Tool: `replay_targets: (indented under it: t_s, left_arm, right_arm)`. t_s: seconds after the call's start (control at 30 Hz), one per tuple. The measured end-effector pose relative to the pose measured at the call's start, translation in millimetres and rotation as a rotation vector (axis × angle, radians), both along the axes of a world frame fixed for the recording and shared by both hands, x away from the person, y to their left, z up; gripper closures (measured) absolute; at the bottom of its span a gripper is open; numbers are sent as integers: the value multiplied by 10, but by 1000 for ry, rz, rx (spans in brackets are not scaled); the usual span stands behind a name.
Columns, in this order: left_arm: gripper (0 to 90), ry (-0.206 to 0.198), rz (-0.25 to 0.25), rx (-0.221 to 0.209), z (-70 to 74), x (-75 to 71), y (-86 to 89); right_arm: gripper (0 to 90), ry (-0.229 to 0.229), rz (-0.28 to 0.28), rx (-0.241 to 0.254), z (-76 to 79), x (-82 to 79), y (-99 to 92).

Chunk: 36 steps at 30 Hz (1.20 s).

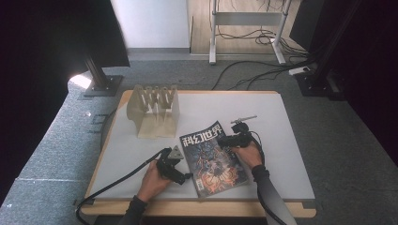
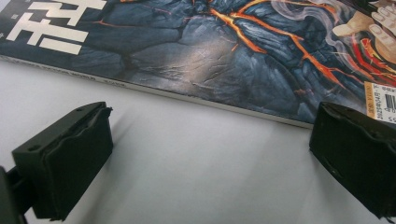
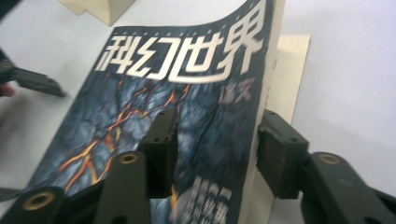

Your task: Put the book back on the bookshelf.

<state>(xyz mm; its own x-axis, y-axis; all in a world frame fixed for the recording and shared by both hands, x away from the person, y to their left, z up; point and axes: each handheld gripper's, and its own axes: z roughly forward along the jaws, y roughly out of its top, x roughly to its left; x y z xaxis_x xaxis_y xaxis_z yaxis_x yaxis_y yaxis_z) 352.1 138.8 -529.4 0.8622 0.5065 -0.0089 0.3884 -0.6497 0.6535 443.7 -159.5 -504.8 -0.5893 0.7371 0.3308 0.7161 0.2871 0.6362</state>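
Note:
A magazine with a dark cover, orange lava cracks and white characters lies flat near the table's front middle. My left gripper rests on the table at its left edge. In the left gripper view this gripper is open, its jaws wide apart on the white surface just short of the magazine's spine. My right gripper is at the magazine's upper right edge. Seen up close, the right gripper is open astride the cover's right edge, one jaw over the cover and one outside. The cover curls up, baring a pale page.
A pale wooden rack with upright slots stands at the back left of the white-topped table. The wooden front edge is near the forearms. Cables trail off the left gripper across the table. Desk legs and wires lie on the floor beyond.

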Motion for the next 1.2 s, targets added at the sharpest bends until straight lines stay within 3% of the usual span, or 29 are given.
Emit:
replay_targets:
  t_s: [0.07, 0.1, 0.13, 0.2, 0.47, 0.63, 0.8, 0.87, 0.97, 1.0, 1.2]
  left_arm:
    - [0, 0, -1, 1, 0, 0, 1]
    - [0, 0, 0, -1, 0, 0, 1]
    - [0, 1, -1, 2, 1, 0, 2]
    - [0, 1, -1, 2, 1, 0, 2]
    - [0, 3, 1, -1, 1, -2, 3]
    - [0, 6, 0, -2, 5, 3, 13]
    - [0, 60, 32, -5, 86, 73, 75]
    - [0, 69, 39, -38, 139, 116, 103]
    - [12, 106, 28, -140, 199, 185, 122]
    - [12, 117, 33, -154, 215, 213, 120]
    - [14, 139, 18, -120, 218, 340, 6]
  right_arm:
    - [608, -13, 9, -33, 9, 39, 40]
    - [696, -38, 21, -85, 40, 33, 70]
    - [696, -38, 21, -85, 40, 33, 70]
    - [791, -68, 62, -72, 145, -26, 64]
    - [811, -113, 148, -72, 420, -177, 149]
    - [818, -149, 167, -61, 558, -266, 191]
    - [820, -190, 165, -27, 675, -352, 184]
    - [820, -205, 164, -15, 738, -383, 168]
    - [820, -226, 168, -7, 839, -431, 163]
    - [820, -233, 173, -3, 872, -447, 164]
    - [820, -268, 190, 8, 1019, -518, 183]
